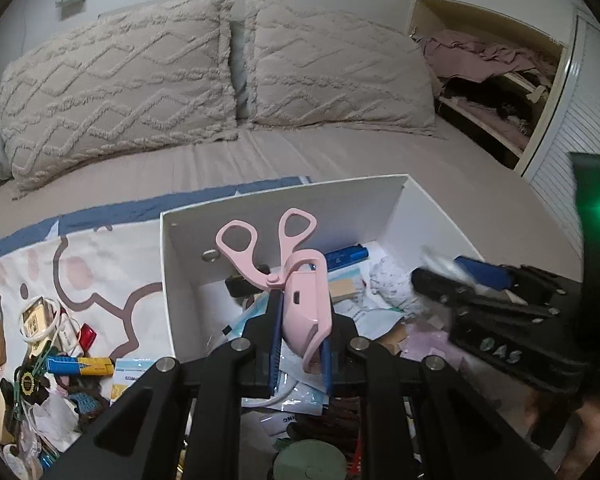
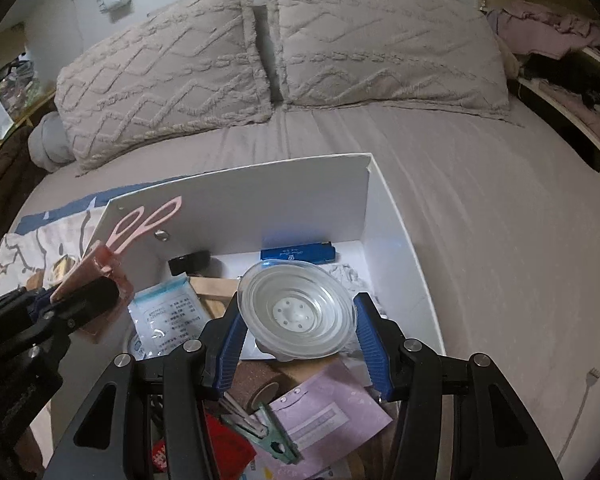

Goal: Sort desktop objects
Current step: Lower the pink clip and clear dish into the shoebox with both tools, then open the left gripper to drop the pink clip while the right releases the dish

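Two sets of tongs hang over the white box [image 1: 284,204] that sits on the bed [image 2: 480,208], and each is loaded. Over the box's left half, the left tongs [image 1: 300,344] are clamped tight on a pink sheathed pair of scissors [image 1: 296,280], whose loop handles stand up in front of the box's back wall. Over the box's middle, the right tongs [image 2: 298,344] grip a clear round plastic dish [image 2: 298,310] by its rim, the blue pads [image 2: 370,344] pressing on either side. Inside the box, along the back wall, lies a blue case [image 2: 298,254], with a small black object [image 2: 188,262] to its left. A white packet [image 2: 168,312] and a lilac envelope [image 2: 324,412] lie nearer the front. Left of the box, a heap of small clutter [image 1: 48,360] spreads over a patterned cloth [image 1: 100,264]. Behind the box, two tufted pillows [image 1: 116,80] lean at the head of the bed.
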{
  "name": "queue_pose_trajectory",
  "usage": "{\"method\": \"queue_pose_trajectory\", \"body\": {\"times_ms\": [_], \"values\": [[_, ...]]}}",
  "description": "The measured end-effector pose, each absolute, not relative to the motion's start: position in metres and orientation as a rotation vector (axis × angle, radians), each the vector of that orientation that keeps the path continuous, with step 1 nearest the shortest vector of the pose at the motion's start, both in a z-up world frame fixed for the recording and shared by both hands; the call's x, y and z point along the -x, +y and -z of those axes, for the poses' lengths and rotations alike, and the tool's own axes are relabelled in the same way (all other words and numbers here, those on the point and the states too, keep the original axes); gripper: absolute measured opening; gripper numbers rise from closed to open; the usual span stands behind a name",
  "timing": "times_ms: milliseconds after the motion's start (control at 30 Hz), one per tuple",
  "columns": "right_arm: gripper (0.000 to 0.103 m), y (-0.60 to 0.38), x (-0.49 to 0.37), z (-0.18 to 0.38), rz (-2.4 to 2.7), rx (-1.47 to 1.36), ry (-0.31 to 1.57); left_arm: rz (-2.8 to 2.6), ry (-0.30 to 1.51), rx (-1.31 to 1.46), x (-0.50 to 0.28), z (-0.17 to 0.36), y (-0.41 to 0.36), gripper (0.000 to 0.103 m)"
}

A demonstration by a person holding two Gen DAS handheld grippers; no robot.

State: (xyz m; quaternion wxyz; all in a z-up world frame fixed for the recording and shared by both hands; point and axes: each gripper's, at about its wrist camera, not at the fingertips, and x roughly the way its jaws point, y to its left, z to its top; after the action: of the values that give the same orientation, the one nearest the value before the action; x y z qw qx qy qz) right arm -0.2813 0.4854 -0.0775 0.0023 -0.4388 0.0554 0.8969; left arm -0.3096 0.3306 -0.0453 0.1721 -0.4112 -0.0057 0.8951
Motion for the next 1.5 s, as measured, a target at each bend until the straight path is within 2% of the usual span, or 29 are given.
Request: {"method": "queue_pose_trajectory", "body": {"times_ms": [267, 667, 700, 767, 1133, 1200, 1267, 1500], "values": [[0.054, 0.483, 0.286, 0.084, -2.786, 1.414, 0.145, -2.536, -0.035, 1.244, 0.318, 0.055, 0.327, 0.016], [0.055, 0.493, 0.286, 0.087, -2.755, 1.398, 0.207, -2.552, -0.033, 1.255, 0.318, 0.056, 0.325, 0.016], [0.057, 0.493, 0.286, 0.087, -2.750, 1.395, 0.209, -2.555, -0.037, 1.260, 0.319, 0.057, 0.325, 0.016], [0.082, 0.494, 0.285, 0.087, -2.757, 1.389, 0.216, -2.560, -0.043, 1.266, 0.319, 0.057, 0.323, 0.016], [0.082, 0.485, 0.284, 0.080, -2.766, 1.336, 0.120, -2.615, 0.003, 1.300, 0.317, 0.060, 0.322, 0.016], [0.082, 0.487, 0.284, 0.081, -2.763, 1.333, 0.134, -2.631, -0.003, 1.300, 0.317, 0.059, 0.320, 0.019], [0.082, 0.492, 0.282, 0.080, -2.763, 1.318, 0.167, -2.637, -0.011, 1.293, 0.316, 0.058, 0.319, 0.033], [0.082, 0.493, 0.280, 0.080, -2.762, 1.309, 0.180, -2.661, 0.020, 1.267, 0.311, 0.054, 0.321, 0.034]]}}
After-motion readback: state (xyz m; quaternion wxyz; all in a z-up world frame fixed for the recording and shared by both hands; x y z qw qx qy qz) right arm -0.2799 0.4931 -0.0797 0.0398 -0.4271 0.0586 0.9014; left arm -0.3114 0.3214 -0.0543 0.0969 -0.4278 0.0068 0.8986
